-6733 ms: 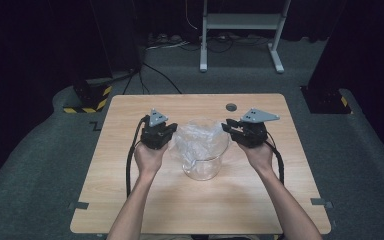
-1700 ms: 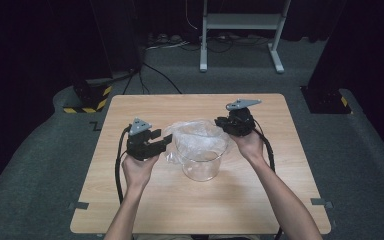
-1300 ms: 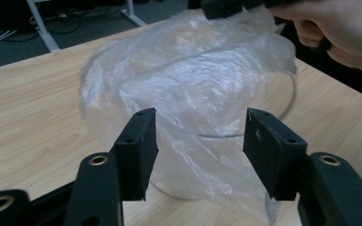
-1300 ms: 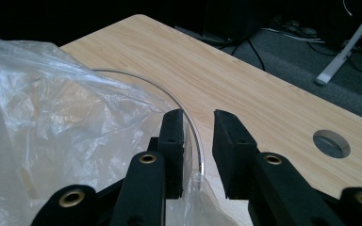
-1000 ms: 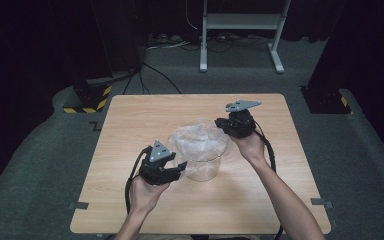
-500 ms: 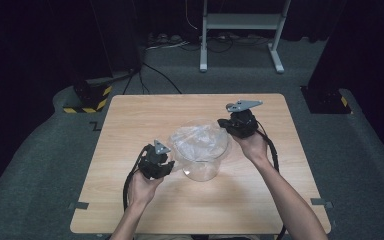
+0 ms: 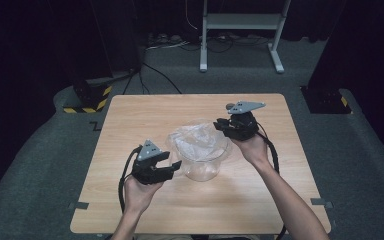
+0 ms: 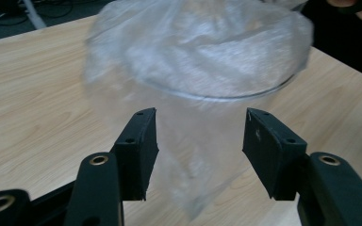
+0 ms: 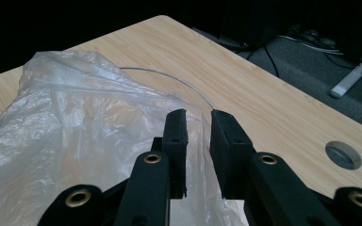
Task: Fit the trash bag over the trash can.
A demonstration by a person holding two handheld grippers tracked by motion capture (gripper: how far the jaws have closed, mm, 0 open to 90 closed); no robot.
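At the middle of the pale wooden bench (image 7: 130, 210) stood a clear glass bowl (image 7: 201, 167) lined with a thin plastic bag (image 7: 200, 142). The left claw (image 7: 172, 167) had just opened, released, beside the bowl; the right claw (image 7: 220, 125), easing apart, straddled the bag's edge, so lining seemed nearly done.

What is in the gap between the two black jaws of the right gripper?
In the right gripper view, the right gripper straddles the rim of the clear plastic container, with an edge of the thin see-through plastic bag there too.

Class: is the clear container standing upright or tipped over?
Upright. The container stands on the table, rim on top, with the plastic bag draped over it.
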